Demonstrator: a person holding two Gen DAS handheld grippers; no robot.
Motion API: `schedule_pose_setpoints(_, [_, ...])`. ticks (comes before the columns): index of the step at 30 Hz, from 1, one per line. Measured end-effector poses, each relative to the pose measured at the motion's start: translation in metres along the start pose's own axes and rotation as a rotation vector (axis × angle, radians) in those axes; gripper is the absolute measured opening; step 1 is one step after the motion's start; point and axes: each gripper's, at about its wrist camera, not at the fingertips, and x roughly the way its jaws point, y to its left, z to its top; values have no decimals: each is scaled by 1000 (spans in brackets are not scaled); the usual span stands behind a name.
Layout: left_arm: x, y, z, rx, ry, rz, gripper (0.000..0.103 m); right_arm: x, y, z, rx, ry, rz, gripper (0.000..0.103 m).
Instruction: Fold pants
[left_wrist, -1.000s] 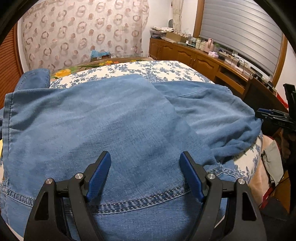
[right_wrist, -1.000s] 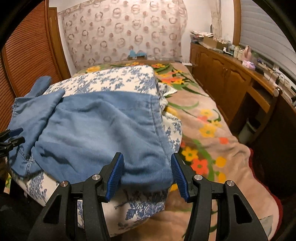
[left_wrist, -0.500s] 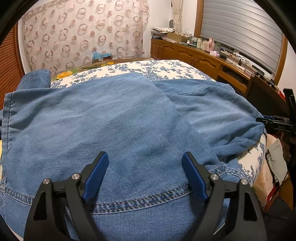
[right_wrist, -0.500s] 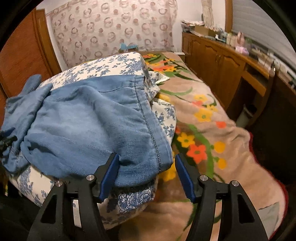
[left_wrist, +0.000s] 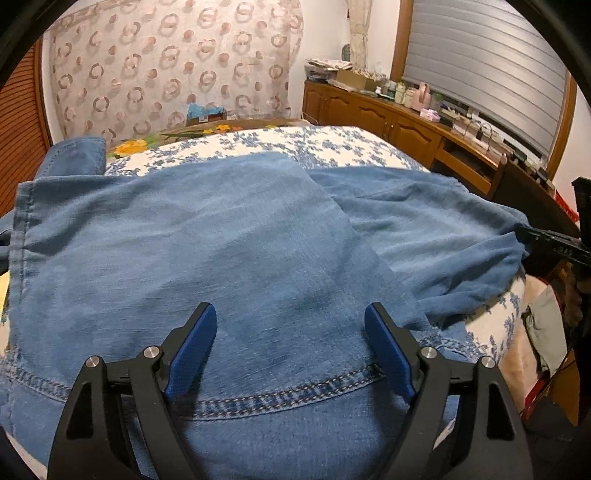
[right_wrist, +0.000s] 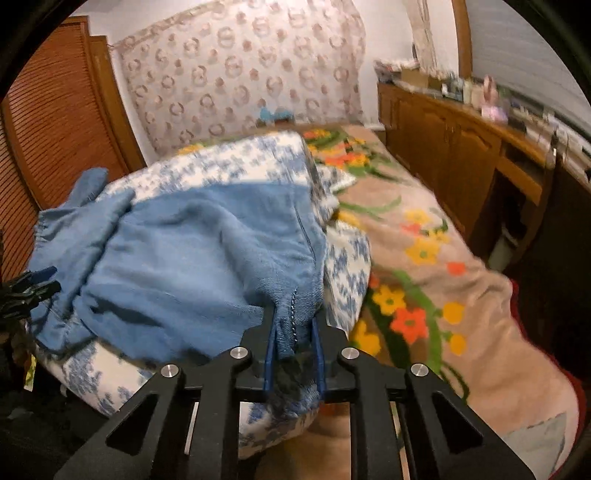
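The blue denim pants (left_wrist: 207, 243) lie spread over a blue-and-white floral cushion (left_wrist: 332, 147) on the bed. My left gripper (left_wrist: 290, 328) is open and hovers just above the pants, with the stitched hem under its fingers. My right gripper (right_wrist: 294, 325) is shut on the bunched corner of the pants (right_wrist: 207, 266) at the cushion's right end. The right gripper also shows at the far right of the left wrist view (left_wrist: 554, 245), at the tip of the pants.
A beige floral blanket (right_wrist: 424, 258) covers the bed to the right. A wooden cabinet (right_wrist: 461, 147) with clutter runs along the right wall. A slatted wooden door (right_wrist: 55, 129) stands at the left. A patterned headboard (left_wrist: 166, 74) is behind.
My right gripper has moved in and closed on the corner of the pants, bunching the cloth. My left gripper has stayed open and hardly moved.
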Motion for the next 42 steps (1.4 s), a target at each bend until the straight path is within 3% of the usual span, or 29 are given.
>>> schedule_pose_setpoints(10, [-29,18,9,-41,-73,16,83,-46,49,38,-121,-167,107,14])
schedule_pose_setpoints(23, [-59,48,7,-94,-137,55,83,-64,161,97,-352,-311,347,13])
schedule_pose_setpoints(31, [-79,80,-5,-157,-161,104,83,-47,236,116,-481,-293,510,13])
schedule_pose_setpoints(37, [-89,101,-19,-206,-166,133,83,-14,263,123,-534,-181,612,14])
schedule_pose_setpoints(40, [-91,111,-27,-226,-163,141,83,9,274,127,-559,-115,618,33])
schedule_pose_setpoints(42, [-92,116,-30,-235,-159,145,83,20,277,132,-570,-92,588,38])
